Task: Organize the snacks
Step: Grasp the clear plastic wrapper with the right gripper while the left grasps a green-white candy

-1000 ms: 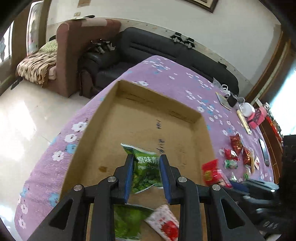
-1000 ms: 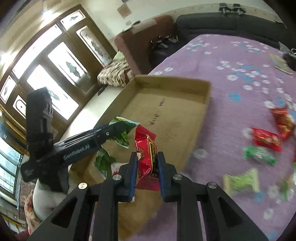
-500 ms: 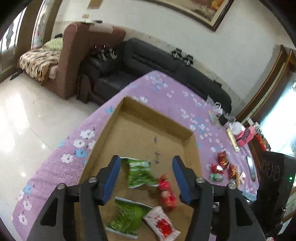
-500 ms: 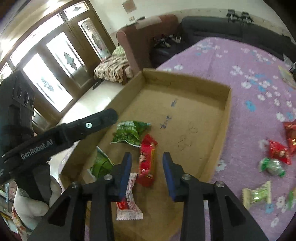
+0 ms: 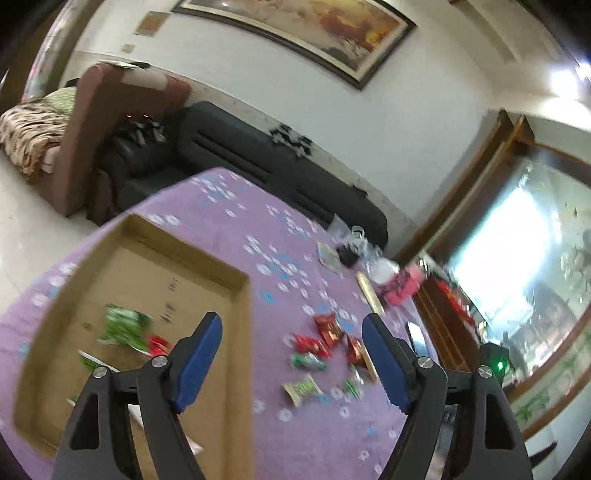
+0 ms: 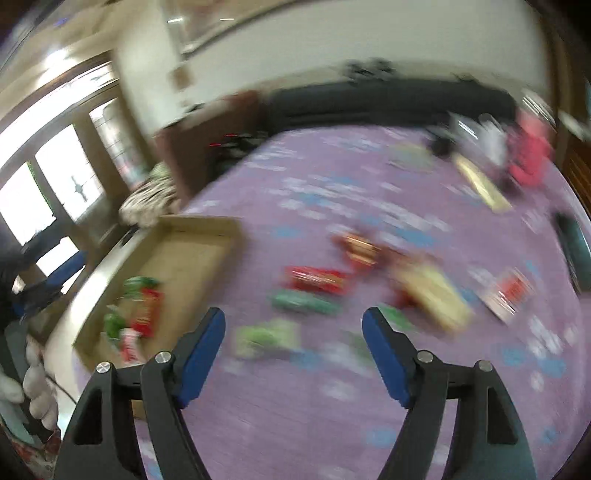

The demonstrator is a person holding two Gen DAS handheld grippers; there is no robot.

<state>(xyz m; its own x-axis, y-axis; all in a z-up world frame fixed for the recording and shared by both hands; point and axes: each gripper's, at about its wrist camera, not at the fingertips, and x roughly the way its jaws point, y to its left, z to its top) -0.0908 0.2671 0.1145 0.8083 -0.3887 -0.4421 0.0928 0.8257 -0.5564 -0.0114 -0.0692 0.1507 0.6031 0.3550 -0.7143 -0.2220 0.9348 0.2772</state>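
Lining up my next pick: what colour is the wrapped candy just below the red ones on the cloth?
Green candy, sharpest in the left wrist view.

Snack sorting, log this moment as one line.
left gripper open, empty | right gripper open, empty | cardboard box holds snacks | loose snacks on purple cloth

white wall (image 5: 388, 122) | framed painting (image 5: 295, 33) | black sofa (image 5: 258, 162) | pale floor (image 5: 26, 221)

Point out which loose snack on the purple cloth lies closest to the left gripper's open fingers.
The pale green-and-cream wrapped candy. It lies lowest in the left wrist view, between the left gripper fingers, nearer than the darker green candy and the red packets beyond it.
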